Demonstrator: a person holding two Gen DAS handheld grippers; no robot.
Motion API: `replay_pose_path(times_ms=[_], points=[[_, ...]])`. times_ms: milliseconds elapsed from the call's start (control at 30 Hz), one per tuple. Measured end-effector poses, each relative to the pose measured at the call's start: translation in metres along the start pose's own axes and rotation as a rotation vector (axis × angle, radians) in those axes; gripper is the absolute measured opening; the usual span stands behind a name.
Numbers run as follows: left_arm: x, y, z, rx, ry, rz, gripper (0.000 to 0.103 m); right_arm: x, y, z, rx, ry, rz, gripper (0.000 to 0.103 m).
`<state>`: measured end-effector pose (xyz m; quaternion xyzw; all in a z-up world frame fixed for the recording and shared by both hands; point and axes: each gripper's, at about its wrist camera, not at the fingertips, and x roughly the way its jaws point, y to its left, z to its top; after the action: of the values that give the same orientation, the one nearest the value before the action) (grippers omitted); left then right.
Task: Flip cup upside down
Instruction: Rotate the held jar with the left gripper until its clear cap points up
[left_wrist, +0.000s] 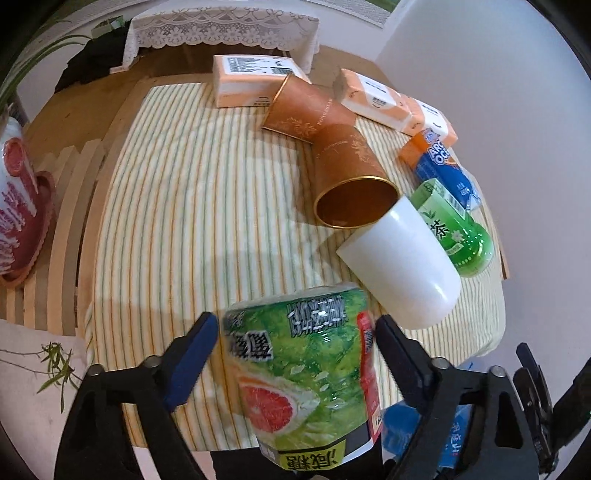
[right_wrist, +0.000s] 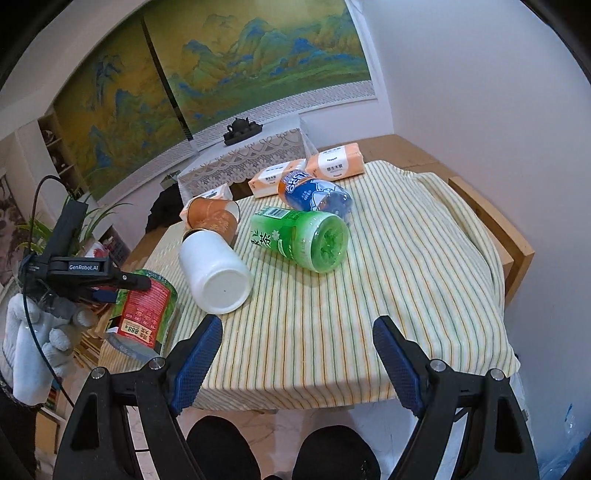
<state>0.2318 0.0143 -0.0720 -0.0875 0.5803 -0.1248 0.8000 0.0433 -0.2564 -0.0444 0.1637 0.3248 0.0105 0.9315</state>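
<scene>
A white cup lies on its side on the striped cloth, base toward me; it also shows in the right wrist view. Two copper cups lie on their sides behind it, the nearer one's mouth against the white cup. My left gripper stands around a green grapefruit-print drink container at the table's near left corner; the fingers look wide and a gap shows on the left side. In the right wrist view the left gripper lies over that container. My right gripper is open and empty above the near table edge.
A green tea bottle and a blue-orange bottle lie on their sides right of the cups. Several tissue packs sit at the back. The wall is close on the right. A red pot stands off the table's left.
</scene>
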Motion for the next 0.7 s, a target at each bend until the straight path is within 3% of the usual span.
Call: replay_pose_path(times_ms=[300,500,567,700], points=[[0.009,0.004,0.006,-0.021,0.046,-0.041,0.090,0.001,-0.004,-0.001,0.022,0.009,-0.006,0.081],[0.009,-0.005,0.002,0.007,0.011,-0.031,0.089,0.005,-0.010,-0.001,0.039,0.022,-0.019,0.081],[0.005,-0.005,0.000,0.013,-0.013,-0.030,0.089,0.006,-0.012,-0.002,0.046,0.022,-0.022,0.081],[-0.018,-0.005,-0.009,0.025,-0.142,0.007,0.089,0.005,-0.013,-0.002,0.053,0.020,-0.014,0.081]])
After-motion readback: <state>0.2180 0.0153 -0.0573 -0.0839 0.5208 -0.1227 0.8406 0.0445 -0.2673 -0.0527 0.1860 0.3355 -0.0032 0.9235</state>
